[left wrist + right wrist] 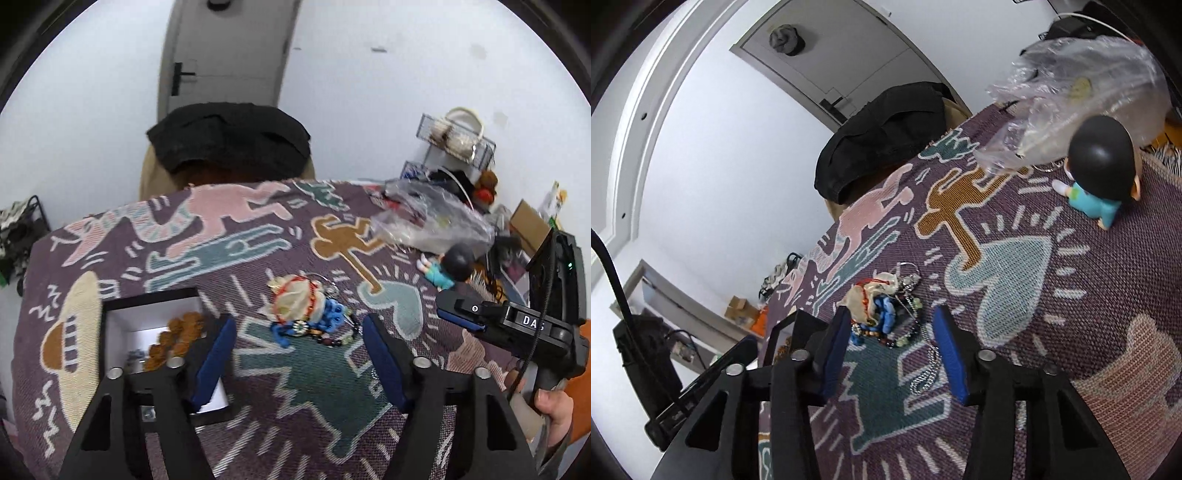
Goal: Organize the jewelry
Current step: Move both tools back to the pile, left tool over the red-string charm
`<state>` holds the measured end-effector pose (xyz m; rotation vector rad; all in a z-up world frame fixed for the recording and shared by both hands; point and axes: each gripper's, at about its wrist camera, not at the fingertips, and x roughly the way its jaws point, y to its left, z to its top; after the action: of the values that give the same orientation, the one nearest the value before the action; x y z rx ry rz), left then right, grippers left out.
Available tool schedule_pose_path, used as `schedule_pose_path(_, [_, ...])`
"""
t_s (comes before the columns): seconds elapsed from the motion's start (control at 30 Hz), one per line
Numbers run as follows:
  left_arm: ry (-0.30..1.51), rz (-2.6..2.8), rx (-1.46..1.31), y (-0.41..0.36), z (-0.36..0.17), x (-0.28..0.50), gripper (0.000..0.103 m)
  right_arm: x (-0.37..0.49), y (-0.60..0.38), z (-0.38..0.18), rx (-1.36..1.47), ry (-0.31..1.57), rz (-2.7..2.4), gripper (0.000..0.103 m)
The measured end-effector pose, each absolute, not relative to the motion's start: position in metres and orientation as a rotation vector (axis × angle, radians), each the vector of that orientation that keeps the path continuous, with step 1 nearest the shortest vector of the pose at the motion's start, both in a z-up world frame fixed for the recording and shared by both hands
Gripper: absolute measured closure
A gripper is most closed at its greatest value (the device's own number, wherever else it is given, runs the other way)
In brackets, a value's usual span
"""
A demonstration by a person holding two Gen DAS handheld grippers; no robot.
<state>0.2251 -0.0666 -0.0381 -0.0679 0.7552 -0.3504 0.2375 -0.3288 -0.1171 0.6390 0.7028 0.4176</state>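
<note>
- Your tangled pile of beaded bracelets, blue charm and silver chain (308,314) sits on the woven patterned tabletop (314,384), just right of the white-lined open box (147,321).
- It looks light, limp and snag-prone; pinch one beaded strand, not the chain.
- Left claw (299,354) and right claw (892,350) both gape wide, empty.

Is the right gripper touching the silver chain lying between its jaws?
Cannot tell. In the right wrist view the silver chain lies on the patterned cloth between the right gripper's open jaws; contact with a pad is unclear.
</note>
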Motion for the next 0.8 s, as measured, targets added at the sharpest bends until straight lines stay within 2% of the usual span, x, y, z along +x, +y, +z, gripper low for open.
schedule_pose_path(0.1, [0.783, -0.36, -0.051, -0.08, -0.045, 0.234, 0.042, 0.237, -0.336, -0.123, 0.653, 0.705, 0.424, 0.058])
schedule_pose_path(0.27, [0.816, -0.353, -0.044, -0.094, -0.055, 0.252, 0.044, 0.235, -0.348, -0.127, 0.671, 0.697, 0.426, 0.058])
schedule_pose_path(0.33, [0.835, -0.344, -0.038, -0.097, -0.061, 0.259, 0.048, 0.235, -0.352, -0.128, 0.677, 0.693, 0.429, 0.058])
schedule_pose_path(0.7, [0.928, -0.284, 0.0, -0.108, -0.094, 0.303, 0.049, 0.243, -0.369, -0.143, 0.715, 0.706, 0.433, 0.058])
schedule_pose_path(0.8, [0.944, -0.285, -0.013, -0.108, -0.1, 0.309, 0.057, 0.245, -0.369, -0.145, 0.715, 0.71, 0.433, 0.058])
